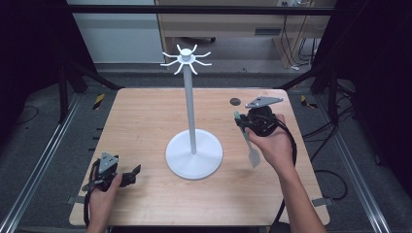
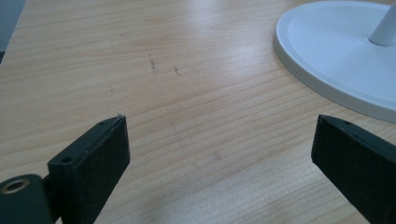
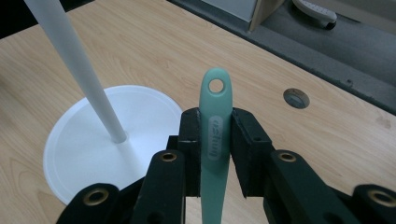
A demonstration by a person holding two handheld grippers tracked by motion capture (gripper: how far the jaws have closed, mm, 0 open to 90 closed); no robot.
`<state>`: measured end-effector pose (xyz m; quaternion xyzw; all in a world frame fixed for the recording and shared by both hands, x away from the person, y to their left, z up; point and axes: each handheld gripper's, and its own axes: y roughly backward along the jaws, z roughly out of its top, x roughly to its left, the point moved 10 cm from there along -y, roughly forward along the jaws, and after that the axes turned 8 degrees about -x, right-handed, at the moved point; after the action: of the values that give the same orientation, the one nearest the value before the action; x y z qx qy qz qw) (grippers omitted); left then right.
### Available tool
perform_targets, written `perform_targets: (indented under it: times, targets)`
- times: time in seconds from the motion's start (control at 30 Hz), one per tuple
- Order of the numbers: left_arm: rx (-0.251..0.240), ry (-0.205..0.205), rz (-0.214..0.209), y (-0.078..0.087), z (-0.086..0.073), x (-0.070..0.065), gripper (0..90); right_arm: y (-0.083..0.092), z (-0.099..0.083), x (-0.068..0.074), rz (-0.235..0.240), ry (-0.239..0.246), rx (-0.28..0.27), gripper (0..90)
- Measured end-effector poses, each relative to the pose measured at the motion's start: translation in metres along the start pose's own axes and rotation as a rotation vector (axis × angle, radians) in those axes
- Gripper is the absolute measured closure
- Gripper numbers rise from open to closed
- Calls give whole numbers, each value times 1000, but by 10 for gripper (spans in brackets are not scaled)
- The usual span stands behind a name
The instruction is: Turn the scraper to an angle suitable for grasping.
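right tool (image 3: 215, 140) clenched on a green spatula (image 3: 215, 121), blade seemingly hanging down; left tool (image 2: 219, 154) released.

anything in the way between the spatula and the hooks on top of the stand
Nothing visible. The right gripper holds the spatula by its handle, hole end up, beside the stand. The space up to the hooks looks open in the high view; only the pole stands nearby, off to the side.

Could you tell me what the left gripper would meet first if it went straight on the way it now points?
Probably the white stand's round base. The left gripper, jaws open and empty, points low across the bare wooden table, and the base lies ahead, slightly to one side, so it might only graze the rim.
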<state>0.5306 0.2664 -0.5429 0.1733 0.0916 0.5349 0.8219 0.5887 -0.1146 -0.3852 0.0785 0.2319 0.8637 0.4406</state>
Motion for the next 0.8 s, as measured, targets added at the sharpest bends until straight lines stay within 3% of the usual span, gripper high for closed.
perform_targets:
  times: [0.4, 0.47, 0.53, 0.8]
  targets:
    - [3, -16, -8, -2, 0, -4, 40, 2, 7, 3, -6, -14, -38, 747]
    - [-2, -1, -8, -2, 0, -4, 39, 3, 8, 3, -6, -16, -46, 747]
    - [4, -15, -8, -3, 0, -4, 40, 4, 10, 3, -6, -14, -51, 747]
    - [-1, -6, -10, -3, 0, -4, 40, 9, 20, 4, -5, -19, -86, 747]
